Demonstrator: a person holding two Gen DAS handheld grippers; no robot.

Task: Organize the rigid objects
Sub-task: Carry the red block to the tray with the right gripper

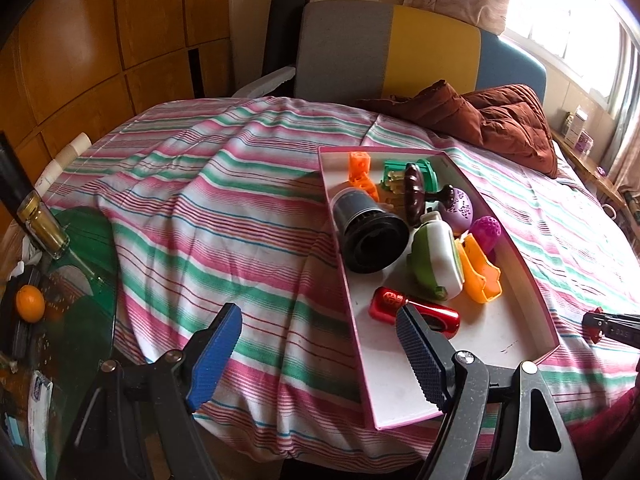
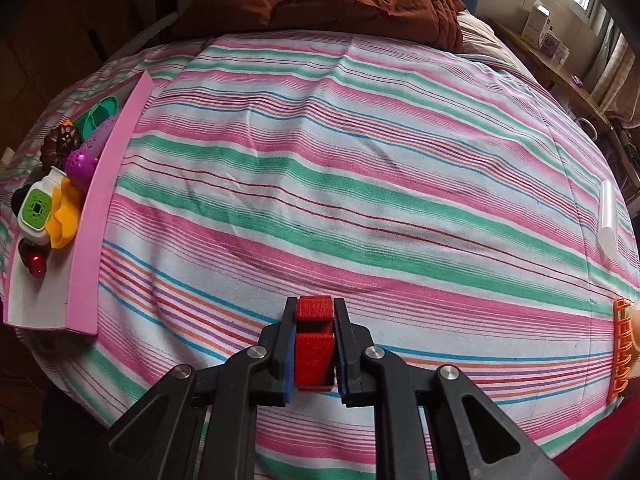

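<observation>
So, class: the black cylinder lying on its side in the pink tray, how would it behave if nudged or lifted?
The black cylinder lies on its round side, so a nudge would probably roll it, likely into the green-and-white toy beside it. Its flared end might curve that roll. It looks rigid; its smooth wall may slip between jaws.

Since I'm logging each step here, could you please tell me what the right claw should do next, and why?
Probably carry the red block left toward the pink tray. The right claw is shut on it above the striped sheet, and the other toys already lie in that tray.
</observation>
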